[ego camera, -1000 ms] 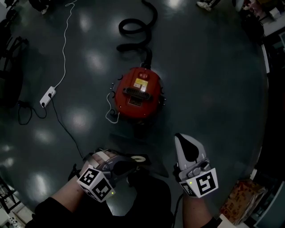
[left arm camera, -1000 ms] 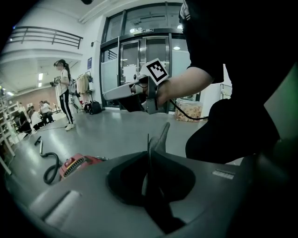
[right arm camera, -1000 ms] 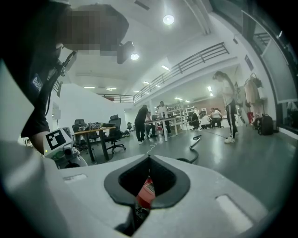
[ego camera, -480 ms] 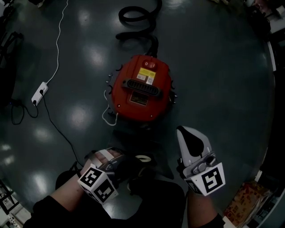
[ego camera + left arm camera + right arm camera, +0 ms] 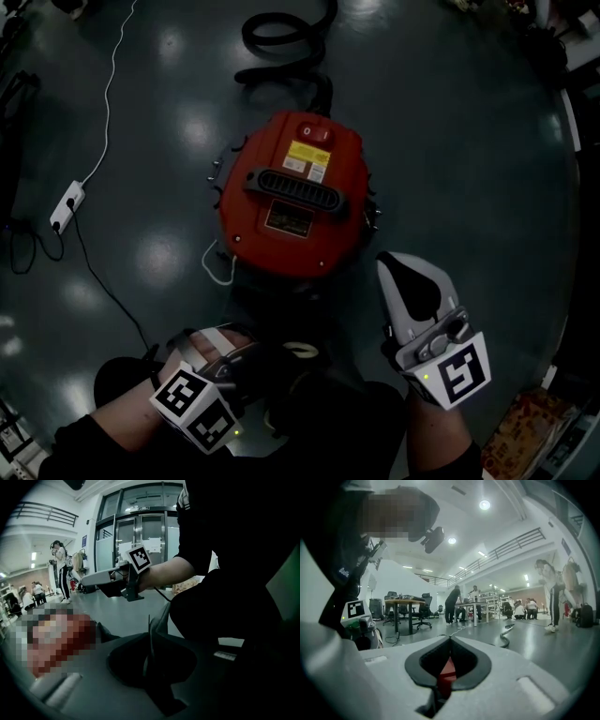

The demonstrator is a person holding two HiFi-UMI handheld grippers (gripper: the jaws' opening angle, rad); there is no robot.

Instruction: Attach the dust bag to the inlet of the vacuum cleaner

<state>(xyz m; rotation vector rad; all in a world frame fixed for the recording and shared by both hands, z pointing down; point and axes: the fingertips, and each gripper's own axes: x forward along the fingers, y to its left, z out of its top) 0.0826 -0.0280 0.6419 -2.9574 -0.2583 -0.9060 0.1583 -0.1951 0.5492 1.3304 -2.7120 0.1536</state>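
Gripping dark dust bag (image 5: 298, 352): left gripper (image 5: 150, 635), lower left | right gripper (image 5: 399, 268), lower right, clenched, empty | red vacuum cleaner (image 5: 291, 192), upper centre

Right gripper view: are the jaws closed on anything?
No. The right gripper has its jaws shut together with nothing between them; only the red vacuum cleaner shows through the gap behind.
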